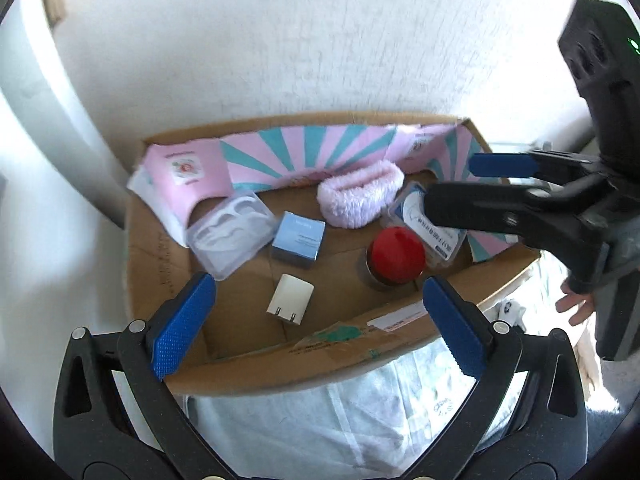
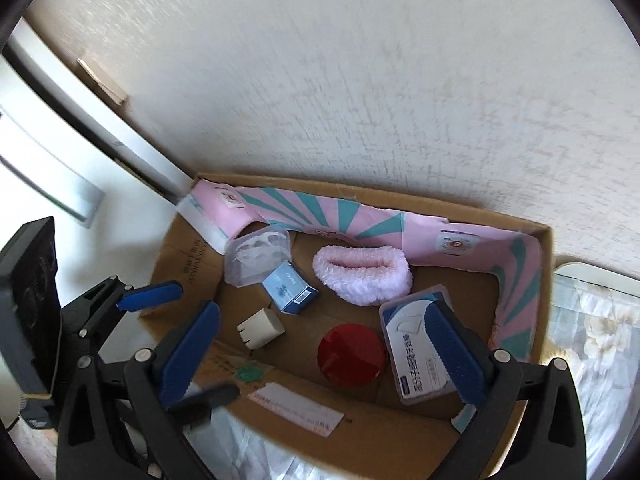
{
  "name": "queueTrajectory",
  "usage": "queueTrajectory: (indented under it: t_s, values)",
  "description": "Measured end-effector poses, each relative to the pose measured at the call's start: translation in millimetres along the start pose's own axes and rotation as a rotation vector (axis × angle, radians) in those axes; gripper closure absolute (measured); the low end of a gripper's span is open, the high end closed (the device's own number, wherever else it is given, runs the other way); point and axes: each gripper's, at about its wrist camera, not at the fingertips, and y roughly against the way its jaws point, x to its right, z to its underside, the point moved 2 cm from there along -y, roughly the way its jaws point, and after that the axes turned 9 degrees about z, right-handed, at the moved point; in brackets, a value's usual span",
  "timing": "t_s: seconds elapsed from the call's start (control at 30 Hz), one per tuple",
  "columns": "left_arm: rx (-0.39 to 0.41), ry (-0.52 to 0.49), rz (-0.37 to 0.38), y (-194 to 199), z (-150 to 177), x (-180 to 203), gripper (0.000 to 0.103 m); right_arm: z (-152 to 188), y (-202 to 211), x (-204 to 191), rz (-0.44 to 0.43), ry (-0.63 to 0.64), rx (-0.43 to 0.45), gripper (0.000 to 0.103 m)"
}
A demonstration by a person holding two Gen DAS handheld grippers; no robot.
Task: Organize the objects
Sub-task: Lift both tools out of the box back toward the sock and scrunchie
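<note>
Now both grippers hang over the box [image 2: 546, 276], left gripper [image 1: 320, 320] and right gripper [image 2: 320, 356] each spread wide, gripping nothing. Inside the box, the red lid [image 2: 351, 354] sits near the front wall, the charger [image 2: 261, 327] left of it, the pink band [image 2: 362, 276] toward the back wall.

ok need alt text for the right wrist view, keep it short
The open right tool hovers over a cardboard box holding a red-lidded jar, white charger, blue carton, fluffy pink band and two clear plastic cases. The left tool shows at the box's left edge.
</note>
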Motion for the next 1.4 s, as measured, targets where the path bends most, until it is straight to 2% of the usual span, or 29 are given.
queueTrajectory:
  t_s: [0.07,0.23,0.27,0.37,0.57,0.67,0.7,0.83,0.9,1.07,1.2,1.33,1.4]
  values:
    - [0.026,0.016,0.0,1,-1,7,0.0,2,11,-3,-0.001,0.028,0.018,0.001]
    - [0.1,0.022,-0.026,44,3,14,0.0,8,53,3,-0.045,0.054,0.072,0.001]
    - [0.163,0.108,-0.08,51,3,19,0.0,9,59,4,-0.056,0.055,0.083,0.001]
    - [0.201,0.068,-0.132,65,2,38,0.0,17,83,11,-0.057,0.067,0.123,0.001]
    - [0.285,0.106,-0.125,77,4,71,0.0,42,113,23,-0.054,0.148,0.167,0.001]
    - [0.345,0.123,-0.121,83,7,89,0.0,56,131,33,-0.001,0.206,0.205,0.001]
    - [0.401,0.167,-0.153,87,8,95,0.0,62,139,39,0.029,0.227,0.223,0.001]
    - [0.543,0.191,-0.149,105,16,125,0.0,79,164,62,0.185,0.252,0.278,0.001]
    - [0.573,0.192,-0.157,109,18,138,0.0,88,176,77,0.214,0.255,0.293,0.001]
    - [0.558,0.169,-0.224,105,26,177,0.0,103,188,112,0.219,0.235,0.292,0.001]
    - [0.502,0.134,-0.252,85,36,206,0.0,119,192,135,0.197,0.23,0.295,0.001]
    - [0.449,0.108,-0.254,48,51,232,0.0,132,182,148,0.202,0.277,0.298,0.001]
    - [0.43,0.105,-0.223,29,58,239,0.0,137,171,153,0.203,0.307,0.303,0.001]
